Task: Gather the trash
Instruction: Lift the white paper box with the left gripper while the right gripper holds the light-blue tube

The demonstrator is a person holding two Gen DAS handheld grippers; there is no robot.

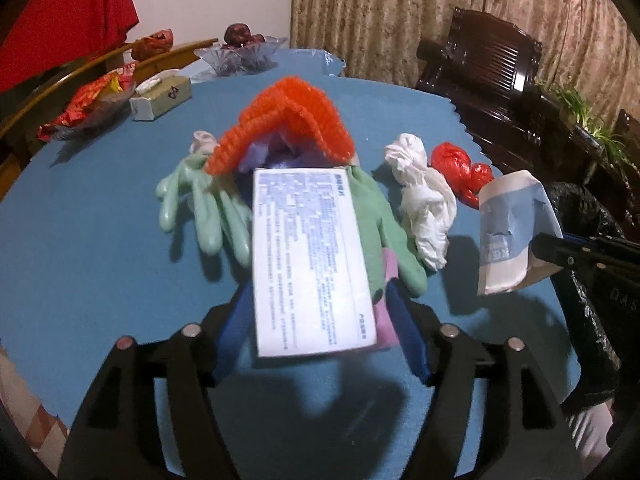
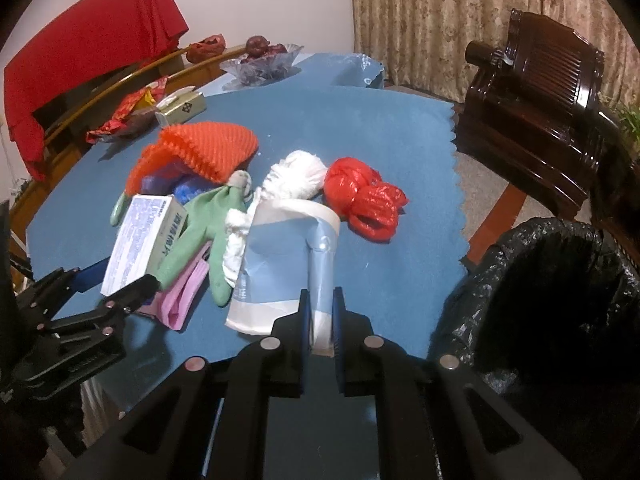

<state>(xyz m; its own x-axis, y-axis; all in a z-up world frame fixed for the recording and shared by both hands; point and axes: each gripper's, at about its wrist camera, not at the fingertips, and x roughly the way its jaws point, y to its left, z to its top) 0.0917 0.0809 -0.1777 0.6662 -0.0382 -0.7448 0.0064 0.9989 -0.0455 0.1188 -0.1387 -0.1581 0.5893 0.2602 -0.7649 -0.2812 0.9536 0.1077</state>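
**Inspector A:** How far along did we find the collection?

**Inspector B:** Early, in our judgement. Most of the trash lay on the blue surface (image 2: 360, 128): an orange mesh net (image 2: 208, 148), a green glove (image 2: 208, 220), a pink item (image 2: 186, 296) under the glove, a white tissue wad (image 2: 296, 176) and a red plastic bag (image 2: 364, 200), all clustered toward the middle. None of it had reached the bin.

**A:** And the grippers?

**B:** We recorded the left gripper (image 1: 320, 320) with its jaws either side of a white printed box (image 1: 312, 256); they appeared to grip it, with the box tilted up off the cloth. The right gripper (image 2: 320, 320) had its jaws clenched on a blue-and-white paper packet (image 2: 288, 264), held near the surface's right edge.

**A:** Containers?

**B:** A bin lined with a black bag (image 2: 540, 300) stood off the surface's right edge, just beside the held packet. Its inside was too dark for us to tell whether it held anything. At the far left corner we noted a glass dish (image 2: 264, 66) with dark fruit, and a tissue box (image 2: 182, 108) near the left edge; we judged neither to be trash.

**A:** Remaining work?

**B:** Two pieces in hand awaited dropping; five or so awaited pickup.
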